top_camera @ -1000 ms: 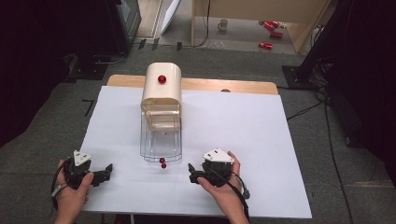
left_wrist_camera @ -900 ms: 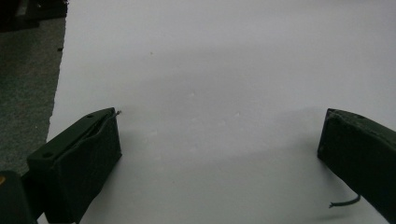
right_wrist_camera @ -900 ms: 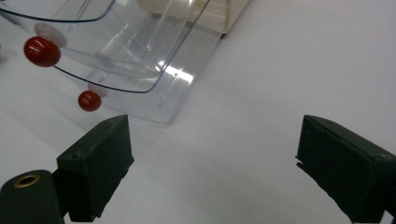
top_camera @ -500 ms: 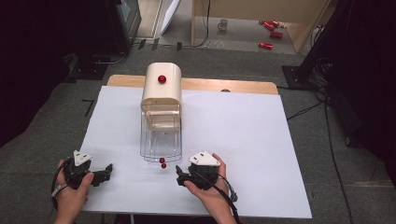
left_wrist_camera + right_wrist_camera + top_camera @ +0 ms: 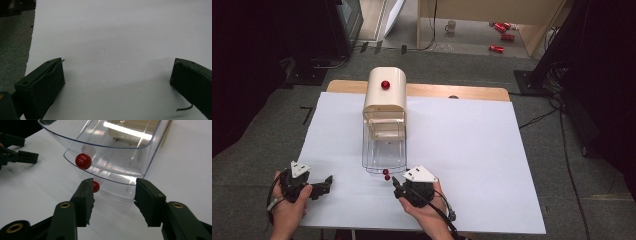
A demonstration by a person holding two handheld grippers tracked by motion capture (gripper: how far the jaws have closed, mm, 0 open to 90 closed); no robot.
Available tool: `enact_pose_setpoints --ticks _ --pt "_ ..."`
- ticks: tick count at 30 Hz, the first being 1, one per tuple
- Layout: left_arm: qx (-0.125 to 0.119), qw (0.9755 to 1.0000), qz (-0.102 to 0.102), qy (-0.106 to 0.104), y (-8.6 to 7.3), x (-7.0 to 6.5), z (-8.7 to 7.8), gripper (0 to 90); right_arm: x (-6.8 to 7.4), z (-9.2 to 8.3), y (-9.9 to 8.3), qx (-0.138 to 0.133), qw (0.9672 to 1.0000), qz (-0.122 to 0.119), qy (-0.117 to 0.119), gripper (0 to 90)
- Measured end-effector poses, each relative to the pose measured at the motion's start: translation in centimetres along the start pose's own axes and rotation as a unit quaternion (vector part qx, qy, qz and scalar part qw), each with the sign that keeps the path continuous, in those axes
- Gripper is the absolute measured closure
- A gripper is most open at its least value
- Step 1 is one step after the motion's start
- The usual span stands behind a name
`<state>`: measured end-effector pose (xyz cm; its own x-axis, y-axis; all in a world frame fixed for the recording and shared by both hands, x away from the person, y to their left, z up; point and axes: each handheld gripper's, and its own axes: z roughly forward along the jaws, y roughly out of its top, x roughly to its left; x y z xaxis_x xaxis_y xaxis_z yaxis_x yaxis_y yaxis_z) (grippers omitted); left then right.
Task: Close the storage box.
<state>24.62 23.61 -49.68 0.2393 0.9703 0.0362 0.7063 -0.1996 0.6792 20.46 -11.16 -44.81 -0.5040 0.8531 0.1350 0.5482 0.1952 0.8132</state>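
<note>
A cream box (image 5: 384,92) with a red knob on top stands at mid table. A clear plastic drawer (image 5: 383,147) sticks out of its front toward me. On the drawer's curved front sits a red ball knob (image 5: 83,161), and a smaller red spot (image 5: 95,186) lies under it on the sheet; I cannot tell whether that is a reflection. My right gripper (image 5: 398,185) points at the drawer's lower front edge, just right of the knob. Its jaws have just been closing and still stand apart with nothing between the pads (image 5: 113,195). My left gripper (image 5: 328,183) rests wide open over bare sheet (image 5: 117,75).
A white sheet (image 5: 472,150) covers the wooden table, whose front edge runs just under both hands. Grey carpet surrounds the table. Far behind it are a mug (image 5: 451,26) and red cans (image 5: 497,48) on the floor.
The right hand has slid left along the table's front until its gripper is in front of the drawer. Its jaws are narrower than before. The left hand has not moved.
</note>
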Motion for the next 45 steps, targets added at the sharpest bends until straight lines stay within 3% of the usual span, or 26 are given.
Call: enact_pose_setpoints --ticks 13,20,30,45 --pt "-0.002 1.0000 -0.001 0.000 0.0 0.0 0.0 0.0 2.0 1.0 0.8 -0.002 0.9996 -0.006 0.027 68.1" --pt "-0.001 1.0000 -0.001 0.000 0.0 0.0 0.0 0.0 2.3 1.9 0.8 -0.001 0.9994 0.016 0.029 73.1" --pt "-0.001 1.0000 0.000 0.000 0.0 0.0 0.0 0.0 2.5 2.3 1.0 0.004 0.9993 0.026 0.026 76.2" --pt "-0.001 1.0000 0.000 0.000 0.0 0.0 0.0 0.0 2.7 1.9 2.2 0.004 0.9995 0.018 0.025 76.8"
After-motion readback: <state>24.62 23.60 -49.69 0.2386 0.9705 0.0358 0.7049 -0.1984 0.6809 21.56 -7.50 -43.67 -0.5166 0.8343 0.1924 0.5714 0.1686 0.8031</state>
